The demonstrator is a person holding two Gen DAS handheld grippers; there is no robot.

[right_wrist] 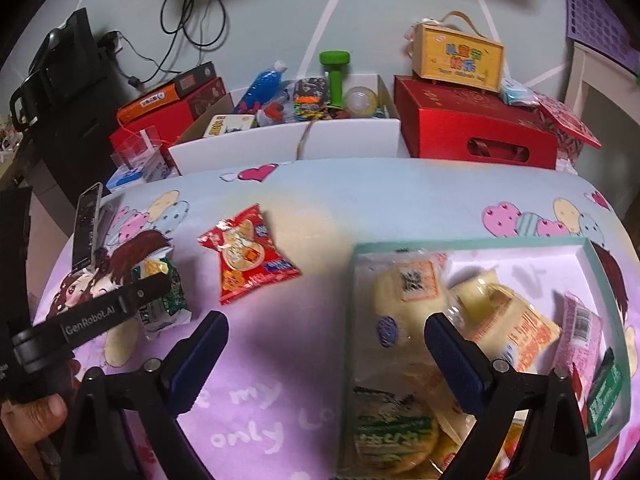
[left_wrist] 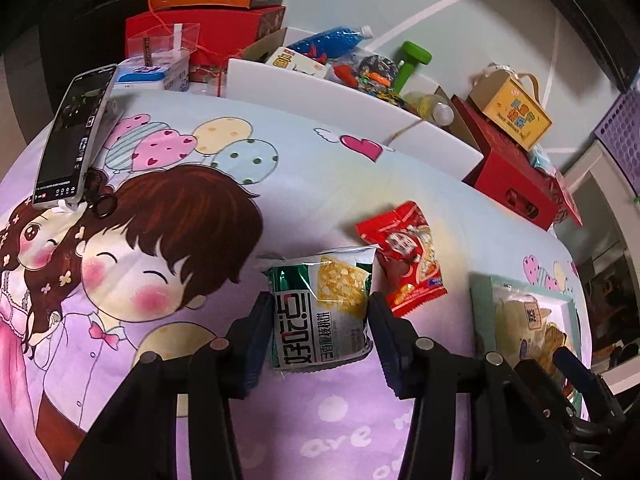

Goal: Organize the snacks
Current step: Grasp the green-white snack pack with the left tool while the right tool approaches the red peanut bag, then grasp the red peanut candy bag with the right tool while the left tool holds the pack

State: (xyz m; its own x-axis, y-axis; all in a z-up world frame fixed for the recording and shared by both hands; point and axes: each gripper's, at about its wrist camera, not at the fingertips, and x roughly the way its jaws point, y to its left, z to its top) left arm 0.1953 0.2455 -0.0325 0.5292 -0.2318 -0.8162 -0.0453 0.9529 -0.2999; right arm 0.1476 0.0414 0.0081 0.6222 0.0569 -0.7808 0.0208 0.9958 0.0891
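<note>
Green-and-white foil snack packet (left_wrist: 324, 304) on the cartoon-print cloth (left_wrist: 200, 152), pinched between left gripper (left_wrist: 320, 312) pads. Red snack packet (left_wrist: 408, 258) just beside it. Right gripper (right_wrist: 326, 346) wide open, empty, over the shallow teal-rimmed tray (right_wrist: 472, 245) of snacks.

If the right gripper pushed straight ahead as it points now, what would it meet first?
Likely the pale yellow snack packet lying in the shallow mint-rimmed tray, which sits directly between the open right gripper fingers; depth is uncertain.

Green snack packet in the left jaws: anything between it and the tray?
One thing: the red snack packet lies on the cloth between the green snack packet and the tray. Lifting over it should clear.
</note>
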